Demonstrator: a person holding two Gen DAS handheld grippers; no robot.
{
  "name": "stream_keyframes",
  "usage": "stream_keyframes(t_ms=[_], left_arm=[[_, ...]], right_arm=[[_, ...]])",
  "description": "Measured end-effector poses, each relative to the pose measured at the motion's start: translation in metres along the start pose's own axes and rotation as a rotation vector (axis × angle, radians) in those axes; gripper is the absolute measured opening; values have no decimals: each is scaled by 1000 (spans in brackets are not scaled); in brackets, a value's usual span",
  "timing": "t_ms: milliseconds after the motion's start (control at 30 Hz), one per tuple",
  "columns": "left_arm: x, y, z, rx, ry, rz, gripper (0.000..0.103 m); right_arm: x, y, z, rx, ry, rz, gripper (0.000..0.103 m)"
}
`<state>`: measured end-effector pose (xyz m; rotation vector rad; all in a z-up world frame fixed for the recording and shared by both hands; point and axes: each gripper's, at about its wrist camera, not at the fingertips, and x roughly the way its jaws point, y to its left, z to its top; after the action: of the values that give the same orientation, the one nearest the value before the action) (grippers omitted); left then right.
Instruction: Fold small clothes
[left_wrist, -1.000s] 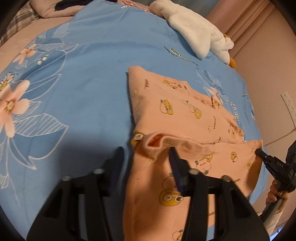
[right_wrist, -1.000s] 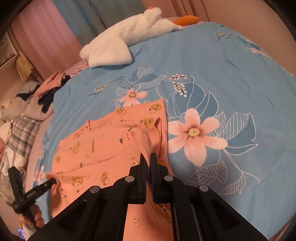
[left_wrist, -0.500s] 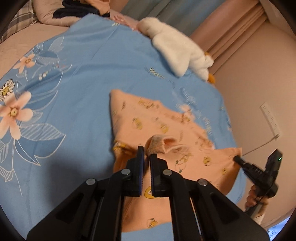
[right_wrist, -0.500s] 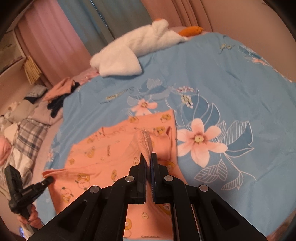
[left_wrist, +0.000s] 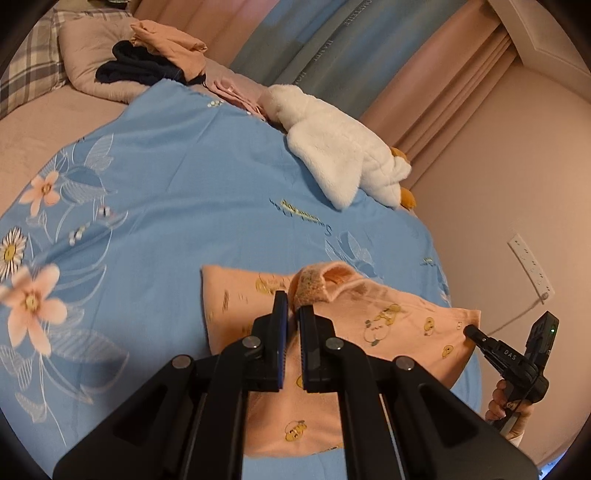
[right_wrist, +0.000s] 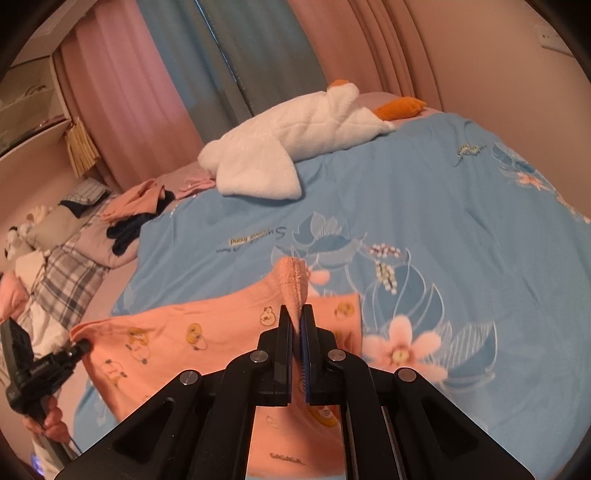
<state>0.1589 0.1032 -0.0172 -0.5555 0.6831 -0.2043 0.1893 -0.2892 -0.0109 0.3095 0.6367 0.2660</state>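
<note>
Mid-fold. Left gripper (left_wrist: 291, 314) clamped on ribbed hem of peach printed garment (left_wrist: 388, 325), frame centre; right gripper (right_wrist: 297, 321) clamped on opposite hem corner. Edge lifted above blue floral duvet (left_wrist: 166, 206); laying over and further folds left.

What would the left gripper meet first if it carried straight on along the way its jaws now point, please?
Probably the blue floral duvet. The left gripper, shut on the peach garment, points over the garment's far edge; the white plush goose lies off to the right. Depth is uncertain.
</note>
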Motion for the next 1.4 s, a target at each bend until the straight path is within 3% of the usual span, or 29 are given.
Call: stream_keyframes(t_ms=[333,533,733,1100,1167,1267,1300,1367,1400], left_arm=[[71,22,38,-20,45,66,5],[127,52,43,-80,131,151,5],[164,63,38,-58,207,234,5],[174,79,34,-83,251,268,13],[164,77,37,-96,250,283,35],[143,71,42,-119,198,296,64],[130,68,43,-125,176,279,70],[112,66,42,-146,167,252,96],[100,67,38,-164,163,228,97]], right_arm=[[80,-3,30,-18,89,-43,5],[139,-7,29,-8,189,-107,5],[178,-22,13,16,284,-196,5],[180,-35,2,29,293,-216,5],[176,-34,4,30,301,-233,7],[152,-34,9,33,267,-246,39],[140,-32,10,32,241,-240,52],[116,-30,9,33,204,-229,61],[101,-30,7,37,187,-229,65]])
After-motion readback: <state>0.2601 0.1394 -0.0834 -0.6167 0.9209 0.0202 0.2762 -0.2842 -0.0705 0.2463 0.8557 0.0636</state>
